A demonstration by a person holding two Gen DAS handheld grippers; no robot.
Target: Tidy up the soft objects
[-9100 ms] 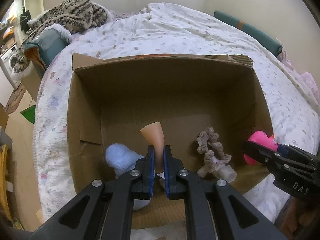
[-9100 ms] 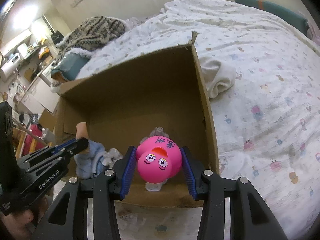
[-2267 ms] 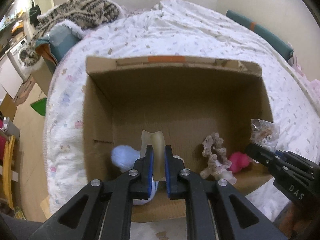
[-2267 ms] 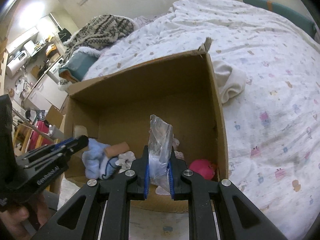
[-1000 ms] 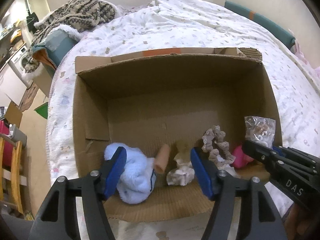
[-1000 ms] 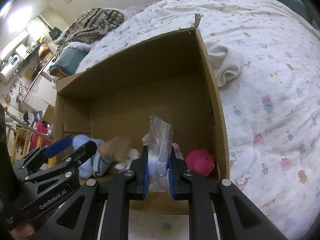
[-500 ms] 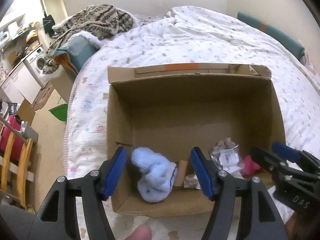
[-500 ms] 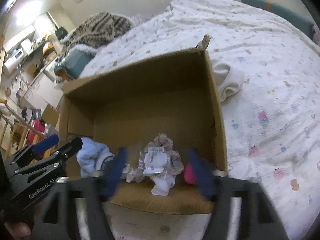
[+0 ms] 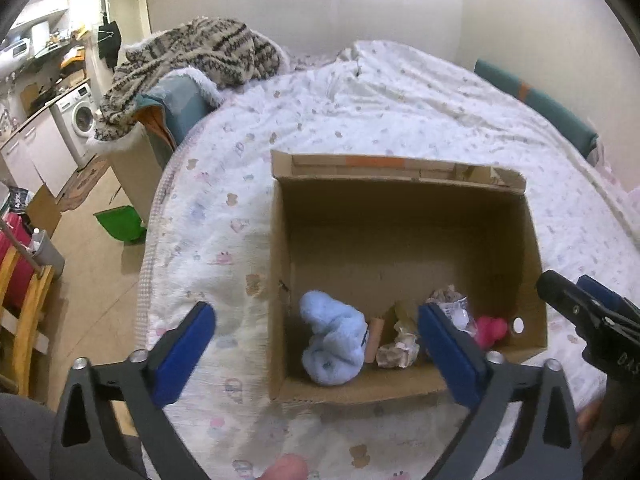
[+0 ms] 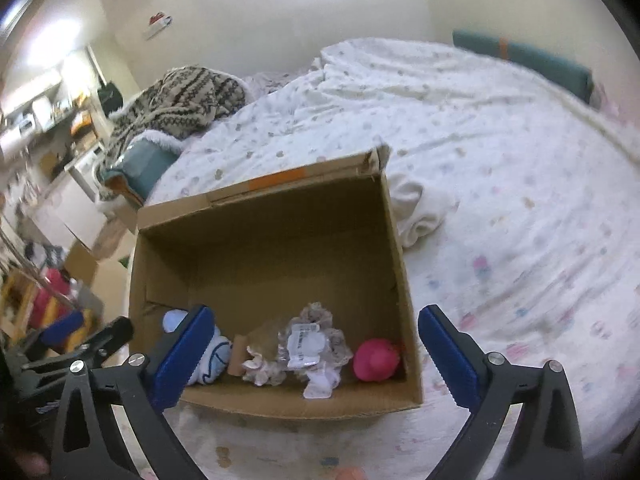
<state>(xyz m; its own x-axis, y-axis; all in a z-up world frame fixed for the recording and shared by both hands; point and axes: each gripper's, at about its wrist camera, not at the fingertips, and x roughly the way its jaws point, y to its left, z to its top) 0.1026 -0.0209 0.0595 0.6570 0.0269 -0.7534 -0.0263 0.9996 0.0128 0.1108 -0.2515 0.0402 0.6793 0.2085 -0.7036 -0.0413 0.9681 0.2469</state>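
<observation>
Left wrist view: left gripper (image 9: 316, 344) is now hanging wide open and empty, having dropped the tan roll (image 9: 376, 339) into the cardboard box (image 9: 280, 240), lower centre; roll's long axis running up-frame.

Right wrist view: right gripper (image 10: 316, 350) also gaping, empty; its plastic bag (image 10: 306, 344) is now lying atop the scrunchie pile, left of the pink toy (image 10: 376, 360). Both drops look done.

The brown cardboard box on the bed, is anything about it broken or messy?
A little. The brown cardboard box has a torn, ragged far right corner flap. Inside, the fluffy light-blue toy, clear plastic packet and pink rubber toy lie jumbled along the near wall. A cream cloth lies crumpled outside on the bed.
</observation>
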